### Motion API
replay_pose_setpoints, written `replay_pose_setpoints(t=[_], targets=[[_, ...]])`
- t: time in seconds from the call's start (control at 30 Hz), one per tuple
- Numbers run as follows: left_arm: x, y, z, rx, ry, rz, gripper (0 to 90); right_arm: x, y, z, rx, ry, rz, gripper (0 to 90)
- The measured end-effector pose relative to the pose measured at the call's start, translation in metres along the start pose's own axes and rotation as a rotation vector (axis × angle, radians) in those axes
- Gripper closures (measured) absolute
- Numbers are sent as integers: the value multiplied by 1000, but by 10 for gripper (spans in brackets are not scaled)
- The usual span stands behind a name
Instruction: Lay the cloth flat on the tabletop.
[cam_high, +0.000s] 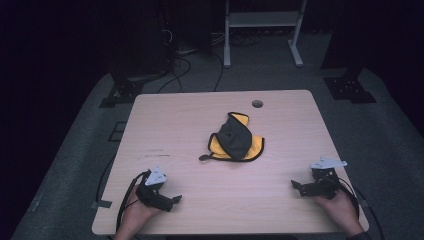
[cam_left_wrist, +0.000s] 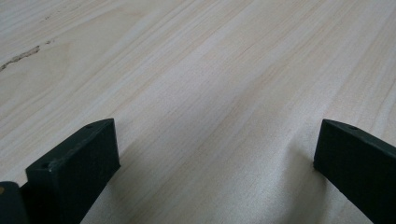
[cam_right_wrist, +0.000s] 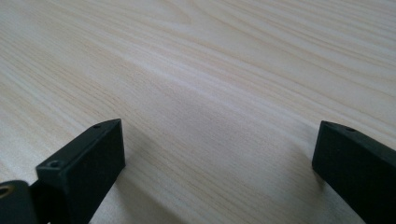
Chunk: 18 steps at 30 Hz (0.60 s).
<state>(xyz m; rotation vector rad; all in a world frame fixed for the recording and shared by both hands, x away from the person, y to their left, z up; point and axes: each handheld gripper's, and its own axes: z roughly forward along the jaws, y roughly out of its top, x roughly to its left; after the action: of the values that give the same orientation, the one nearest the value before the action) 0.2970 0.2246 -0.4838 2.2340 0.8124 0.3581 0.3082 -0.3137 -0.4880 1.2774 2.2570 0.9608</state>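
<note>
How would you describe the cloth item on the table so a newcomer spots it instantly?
Start from the light wooden table and find the small round hole near its far edge. Just in front of that hole, about mid-table, lies a crumpled cloth pouch, well away from both grippers at the near edge. It is dark grey outside with a bright yellow lining showing, the one coloured thing on the tabletop.

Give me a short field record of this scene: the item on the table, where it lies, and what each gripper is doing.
item: crumpled grey and yellow cloth
place: middle of the wooden table, below its round hole
left gripper: near table edge, jaws open, nothing between them
right gripper: near table edge, jaws open, nothing between them
contact with cloth: none, both grippers apart from it
</note>
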Motion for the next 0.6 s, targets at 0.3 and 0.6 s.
replay_pose_setpoints(t=[0.3,0.6], targets=[[1,1,1,0,-3,4,0,-1,0,-1,2,7,-10,16],[2,1,1,-1,-8,9,0,-3,7,-5,13,25,-4,87]])
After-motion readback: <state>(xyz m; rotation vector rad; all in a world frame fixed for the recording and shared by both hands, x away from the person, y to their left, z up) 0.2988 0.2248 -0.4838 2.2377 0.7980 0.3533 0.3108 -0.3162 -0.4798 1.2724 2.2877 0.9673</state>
